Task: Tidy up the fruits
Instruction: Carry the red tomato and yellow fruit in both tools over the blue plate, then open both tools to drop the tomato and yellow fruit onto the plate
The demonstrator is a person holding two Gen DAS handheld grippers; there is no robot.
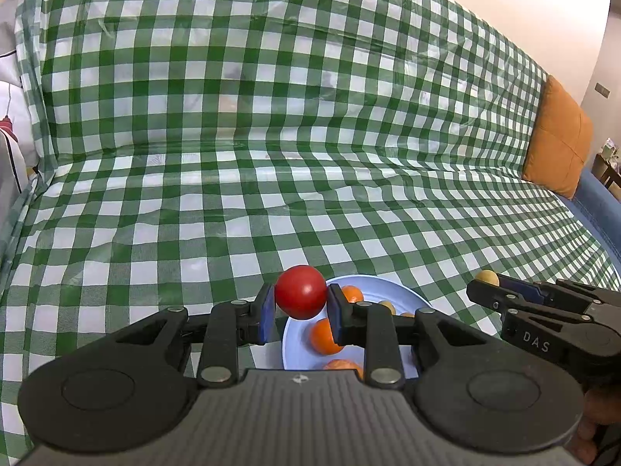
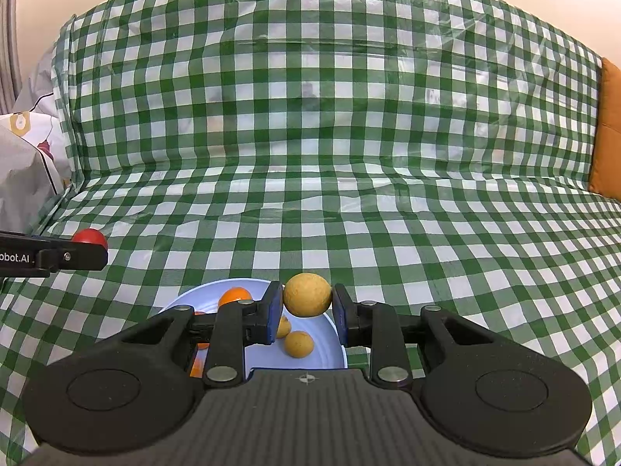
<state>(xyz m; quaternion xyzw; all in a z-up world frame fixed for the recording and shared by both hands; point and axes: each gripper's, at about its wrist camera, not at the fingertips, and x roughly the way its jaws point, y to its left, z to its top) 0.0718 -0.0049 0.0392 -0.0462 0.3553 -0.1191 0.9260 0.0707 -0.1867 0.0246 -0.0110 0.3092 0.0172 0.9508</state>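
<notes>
Low in the middle of the left wrist view, our left gripper [image 1: 301, 312] is squeezing a red fruit [image 1: 301, 291] above the blue plate [image 1: 372, 285]. In the right wrist view, our right gripper [image 2: 306, 312] is squeezing a yellow fruit [image 2: 307, 294] over the same plate, where orange fruits [image 2: 235, 296] and small yellow fruits [image 2: 298, 343] already lie. We think the round fruits could slip, because only thin pads hold them. If we let go from up here, a fruit may bounce off the plate and roll away on the smooth green checked cloth [image 1: 271, 136]. Our two grippers could also bump.
</notes>
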